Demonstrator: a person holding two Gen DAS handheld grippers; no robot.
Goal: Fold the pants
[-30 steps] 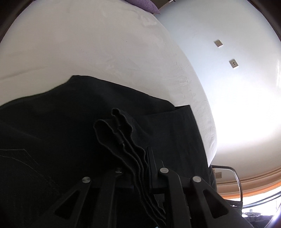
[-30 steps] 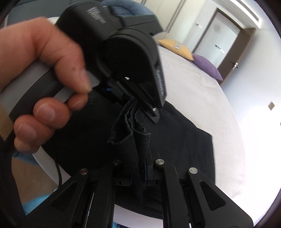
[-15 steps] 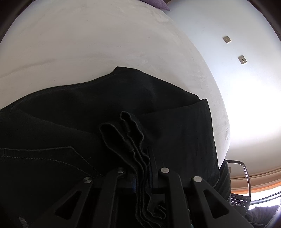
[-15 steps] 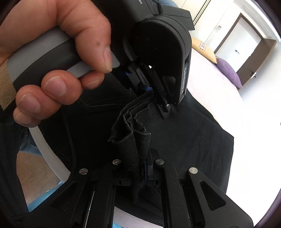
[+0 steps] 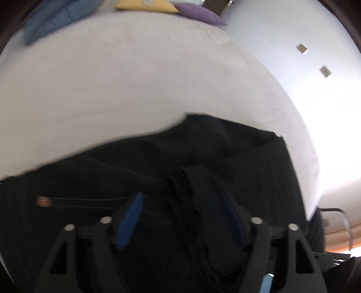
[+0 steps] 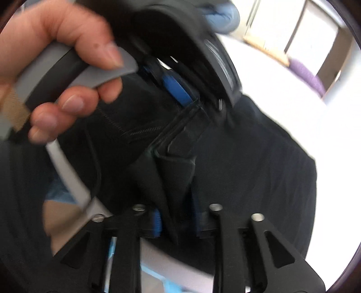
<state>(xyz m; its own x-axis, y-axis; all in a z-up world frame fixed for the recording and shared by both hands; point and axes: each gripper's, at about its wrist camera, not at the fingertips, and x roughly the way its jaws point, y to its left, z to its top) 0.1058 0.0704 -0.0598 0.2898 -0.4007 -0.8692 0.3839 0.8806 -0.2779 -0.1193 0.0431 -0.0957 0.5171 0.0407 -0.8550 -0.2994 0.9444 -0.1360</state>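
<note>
Left wrist view, L to R: blue pillow (image 5: 48, 18) at far top-left, yellow cushion (image 5: 144, 5) and purple cushion (image 5: 198, 14) along the head of the white-sheeted bed (image 5: 135, 78); black denim pants (image 5: 203, 157) lay folded on the near part of the sheet w/ a copper rivet (image 5: 42, 201) and a stitched seam at left; the bunched hem edges stood up mid-frame; two small wall plates (image 5: 302, 48) on the pale wall at right.

Left gripper (image 5: 180, 216): jaws were opening, blue pads wide apart, the bunched fabric loose between them and not pressed; released.

Right wrist view, L to R: the person's left hand (image 6: 56, 67) was wrapped round the grey handle of the left gripper (image 6: 191, 94) at top-left; pocket stitching showed just below; the layered hem ran from that tool down to the right gripper (image 6: 177, 217) at bottom centre; white sheet beyond at right.

Right gripper: jaws were opening, a fold of the pants was between the blue pads w/ gaps showing; grip let go, tho' blur made contact hard to judge.
</note>
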